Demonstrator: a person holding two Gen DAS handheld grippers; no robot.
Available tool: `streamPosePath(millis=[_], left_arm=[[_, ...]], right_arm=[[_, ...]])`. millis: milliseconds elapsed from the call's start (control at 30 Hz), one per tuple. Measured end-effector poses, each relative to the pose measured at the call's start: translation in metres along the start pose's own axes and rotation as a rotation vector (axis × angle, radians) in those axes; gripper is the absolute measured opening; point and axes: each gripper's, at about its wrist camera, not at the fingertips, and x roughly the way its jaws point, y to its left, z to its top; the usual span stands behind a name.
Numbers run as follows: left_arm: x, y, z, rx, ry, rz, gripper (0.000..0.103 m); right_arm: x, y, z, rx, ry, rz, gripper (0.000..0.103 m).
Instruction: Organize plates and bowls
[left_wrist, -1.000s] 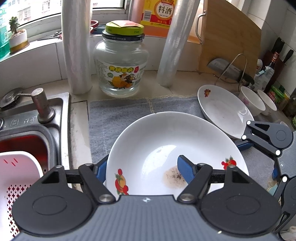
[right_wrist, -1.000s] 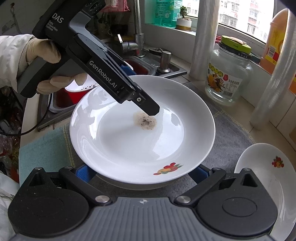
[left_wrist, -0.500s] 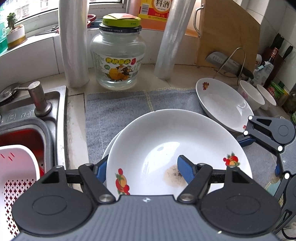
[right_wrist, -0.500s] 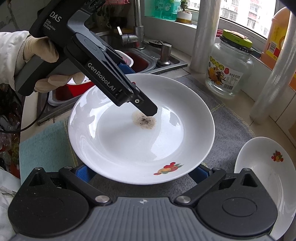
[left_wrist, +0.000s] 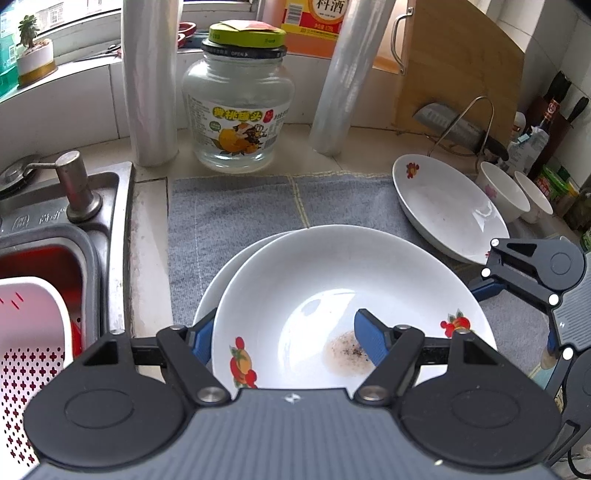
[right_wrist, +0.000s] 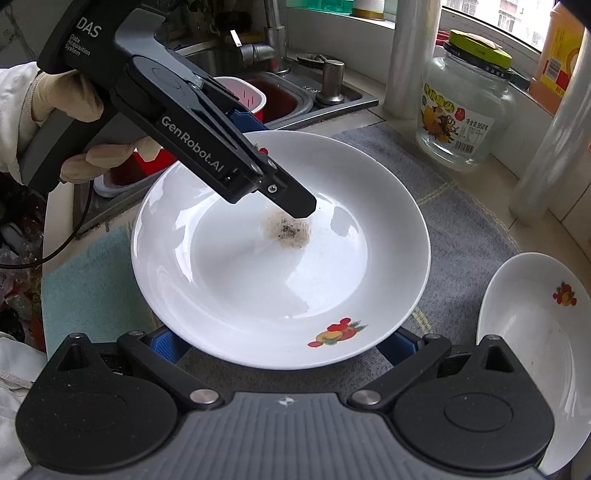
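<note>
Closest to me, the left gripper (left_wrist: 284, 328) is clamped as tight as it goes on the near rim of the soiled plate (left_wrist: 332, 280), one blue pad inside the bowl of it right beside the peppery residue (left_wrist: 343, 354), the other outside under the lip; in the right wrist view a gloved hand (right_wrist: 85, 110) carries it. The right gripper (right_wrist: 282, 343) has its jaws spread wide with the pads tucked below the opposite rim, and I see no sign of them pressing on anything, so I read it as empty and only guarding. What has changed in the last second is just beneath: a second plate (left_wrist: 218, 291) now peeks out from under the left edge of the held one, where a second ago none of it showed and half a second ago only a sliver — so the two plates are one over the other but off-centre. I judge the stack is being formed or squared up, and the top plate needs nudging left before I let go. Both lie over the grey cloth (left_wrist: 236, 214). Further out, a third plate (left_wrist: 443, 206) waits at the cloth's far right corner with two small bowls (left_wrist: 502, 192) just beyond it — those are yet to be gathered. At the back stands a glass jar (left_wrist: 238, 110).
</note>
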Motion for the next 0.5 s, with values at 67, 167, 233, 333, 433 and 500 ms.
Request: streamPosePath(millis=[67, 167, 233, 333, 433, 500], left_arm=[[0.0, -0.001, 0.0, -0.001, 0.0, 0.002, 0.074], [-0.002, -0.001, 0.0, -0.004, -0.001, 0.005, 0.074], [-0.003, -0.001, 0.0, -0.002, -0.003, 0.008, 0.074], [-0.005, 0.0, 0.001, -0.004, -0.011, 0.004, 0.074], [-0.006, 0.002, 0.002, -0.014, -0.019, -0.006, 0.075], [-0.006, 0.002, 0.001, -0.011, -0.027, -0.006, 0.075]], right_arm=[[0.0, -0.001, 0.001, 0.003, 0.007, 0.006, 0.103], [0.001, 0.0, 0.002, 0.002, 0.019, 0.002, 0.103], [0.003, 0.001, 0.003, -0.004, 0.03, -0.003, 0.103], [0.007, 0.002, 0.006, -0.006, 0.052, -0.006, 0.103], [0.01, 0.001, 0.009, -0.005, 0.075, -0.002, 0.103], [0.011, 0.0, 0.01, -0.007, 0.087, -0.002, 0.103]])
